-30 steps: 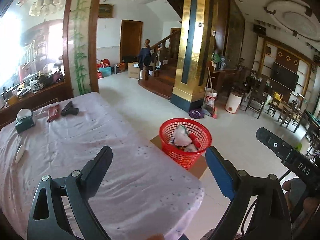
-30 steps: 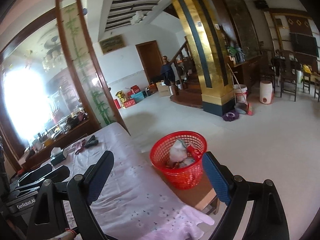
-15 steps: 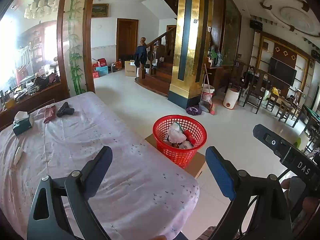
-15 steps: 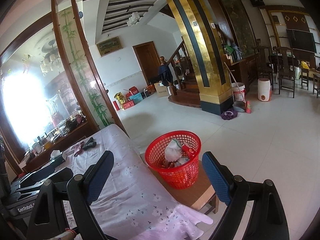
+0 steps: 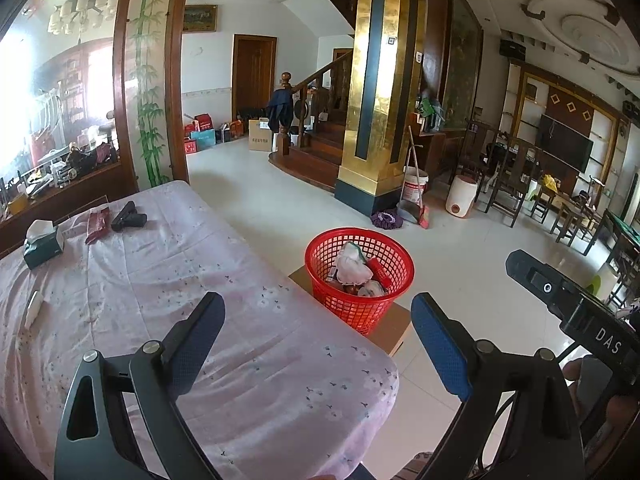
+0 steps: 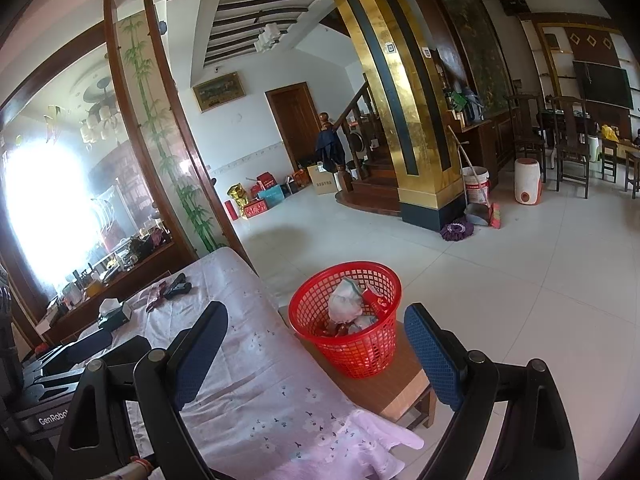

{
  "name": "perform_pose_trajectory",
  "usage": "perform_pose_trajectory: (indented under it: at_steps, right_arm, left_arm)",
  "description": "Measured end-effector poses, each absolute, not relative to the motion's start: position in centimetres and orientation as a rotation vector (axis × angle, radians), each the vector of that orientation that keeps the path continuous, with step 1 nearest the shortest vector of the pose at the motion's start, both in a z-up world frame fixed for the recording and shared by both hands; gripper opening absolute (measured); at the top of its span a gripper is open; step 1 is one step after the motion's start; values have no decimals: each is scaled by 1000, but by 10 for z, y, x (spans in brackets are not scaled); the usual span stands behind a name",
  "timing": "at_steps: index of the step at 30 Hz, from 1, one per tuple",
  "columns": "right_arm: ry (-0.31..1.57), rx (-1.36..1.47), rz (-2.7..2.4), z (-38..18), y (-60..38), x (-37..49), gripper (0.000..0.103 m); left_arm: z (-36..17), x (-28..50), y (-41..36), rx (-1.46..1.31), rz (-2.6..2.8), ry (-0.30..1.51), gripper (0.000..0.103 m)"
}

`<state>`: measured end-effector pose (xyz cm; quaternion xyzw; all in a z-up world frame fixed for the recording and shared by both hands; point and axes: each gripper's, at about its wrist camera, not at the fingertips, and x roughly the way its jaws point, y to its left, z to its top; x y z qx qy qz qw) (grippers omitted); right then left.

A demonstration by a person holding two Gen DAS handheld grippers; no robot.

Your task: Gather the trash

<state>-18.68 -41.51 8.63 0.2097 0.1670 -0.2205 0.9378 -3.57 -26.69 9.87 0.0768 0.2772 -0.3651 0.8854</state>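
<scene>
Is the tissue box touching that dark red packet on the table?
Apart. The left wrist view shows bare tablecloth between the tissue box and the dark red packet.

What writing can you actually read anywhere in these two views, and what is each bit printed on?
"DAS": white letters on the black body of the right tool, seen from the left camera.
"GenRobo", cut off at the edge: on the black body of the left tool, seen from the right camera.
Too small or blurred to read: print on the cardboard box by the stairs, the red gift boxes, the white bucket, the framed picture.
</scene>
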Motion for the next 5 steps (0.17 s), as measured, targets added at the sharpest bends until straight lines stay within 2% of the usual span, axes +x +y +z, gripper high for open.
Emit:
perform_pose_trajectory:
  at_steps: [5]
  right_arm:
    - [355, 423, -444, 83, -413, -181, 93]
  left_arm:
    - [92, -29, -261, 128, -749, 586, 93]
